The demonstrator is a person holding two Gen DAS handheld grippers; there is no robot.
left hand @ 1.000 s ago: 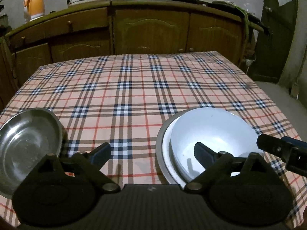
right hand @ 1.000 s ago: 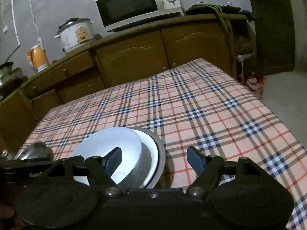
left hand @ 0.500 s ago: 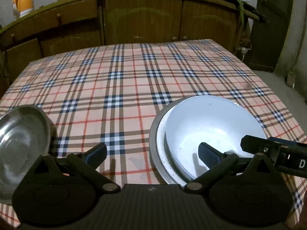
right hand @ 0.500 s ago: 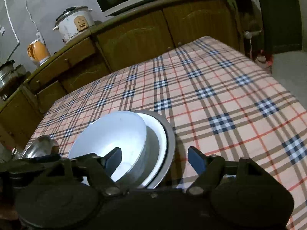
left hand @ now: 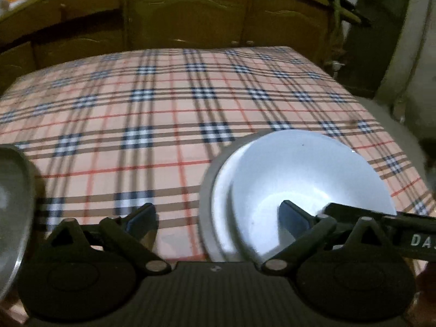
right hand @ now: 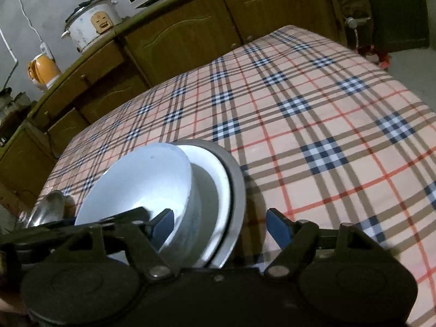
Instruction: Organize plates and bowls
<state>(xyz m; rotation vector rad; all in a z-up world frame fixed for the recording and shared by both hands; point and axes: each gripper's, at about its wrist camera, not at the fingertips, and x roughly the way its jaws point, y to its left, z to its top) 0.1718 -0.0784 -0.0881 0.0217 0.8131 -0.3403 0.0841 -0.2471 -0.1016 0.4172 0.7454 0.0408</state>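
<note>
Three dishes already sit nested at about five o'clock on the checked desk (left hand: 174, 114): a white bowl (left hand: 308, 179) resting in a white plate (right hand: 215, 171), which lies on a wider grey plate (right hand: 237, 174). One steel bowl (left hand: 11, 212) is well apart from them, at the desk's nine o'clock edge in the left wrist view, so the stacking looks mostly done with that bowl left to bring over; whether other dishes lie outside the views cannot be told.

Both tools are low over the near edge of the desk, angled forward and down. The left gripper (left hand: 218, 218) has its fingers spread wide and holds nothing; its right finger hangs over the white bowl's near rim, its left finger over bare cloth between the stack and the steel bowl. The right gripper (right hand: 220, 226) is likewise spread and empty, its left finger over the white bowl's inside edge and its right finger over the cloth at three o'clock of the stack. Whether either finger touches the bowl is unclear. The right tool's arm crosses in front of the left camera at four o'clock.
</note>
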